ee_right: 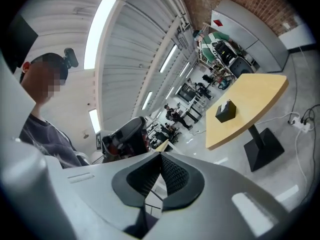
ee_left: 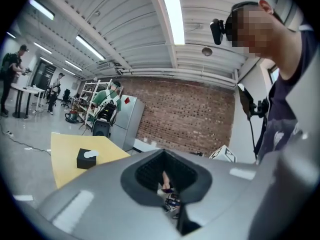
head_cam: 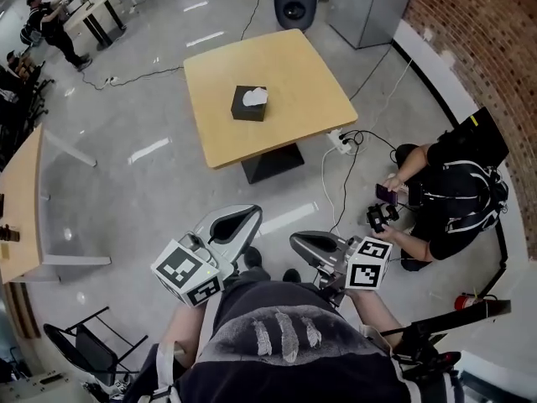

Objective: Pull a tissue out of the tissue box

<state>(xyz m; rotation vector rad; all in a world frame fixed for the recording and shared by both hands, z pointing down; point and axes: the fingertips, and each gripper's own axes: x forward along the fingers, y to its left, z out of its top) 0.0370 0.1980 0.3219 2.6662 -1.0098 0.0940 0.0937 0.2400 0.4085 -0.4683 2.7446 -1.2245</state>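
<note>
Two grippers sit close to the wearer's chest in the head view, the left gripper (head_cam: 233, 222) and the right gripper (head_cam: 314, 243). The hands that hold them are hidden under the left marker cube (head_cam: 186, 273) and the right marker cube (head_cam: 369, 263). Each gripper's own view shows its jaws brought together with nothing held; only a small hollow shows between the ribbed pads, and what appears through the left one's hollow is too small to make out. The black tissue box (head_cam: 249, 103) stands well apart from both, near the middle of the wooden counter (head_cam: 294, 82), with a white tissue (head_cam: 255, 96) poking from its top. Only the head view shows the counter's whole top, which hides most of its dark base (head_cam: 273, 162). It alone also shows a crouched person (head_cam: 445, 196) on the floor at the right, near a power strip (head_cam: 341, 141). In the left gripper view the box lies far off at the left and the right marker cube peeks over the housing. In the right gripper view the box is tiny and its tissue is hard to pick out.
</note>
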